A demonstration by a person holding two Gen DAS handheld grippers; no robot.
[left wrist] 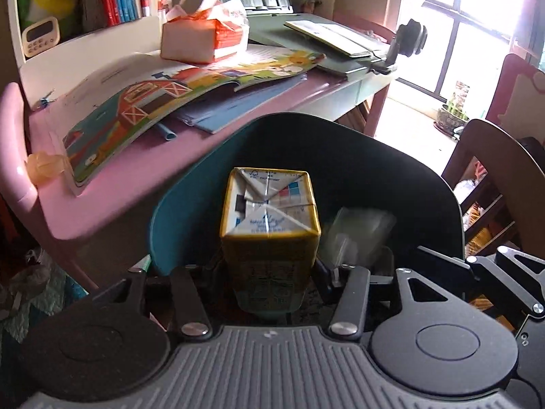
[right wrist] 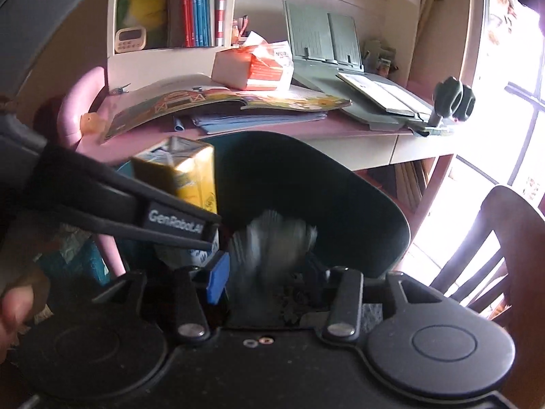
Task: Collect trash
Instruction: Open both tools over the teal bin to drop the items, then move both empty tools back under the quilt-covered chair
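Here the left gripper (left wrist: 270, 266) holds a yellow drink carton (left wrist: 269, 211) over the open mouth of a dark teal bin (left wrist: 190, 184). Its jaws are clenched on the lower part of the carton, one on each side, and the folded end of the carton faces the camera. In the right wrist view the same carton (right wrist: 190, 177) sticks up at the left rim of the bin (right wrist: 357, 197), with the left gripper's black arm across it.

The right gripper (right wrist: 272, 272) is over the bin too, just beside the left one. Its jaws are released and do not press on anything. A crinkly clear wrapper (right wrist: 276, 238) is a blur in the bin just past them; in the left wrist view the wrapper (left wrist: 357, 235) lies inside the bin, right of the carton.

Behind the bin stands a pink table (left wrist: 112, 184). On it lie an open picture book (left wrist: 163, 102) and a tissue pack (left wrist: 204, 39).
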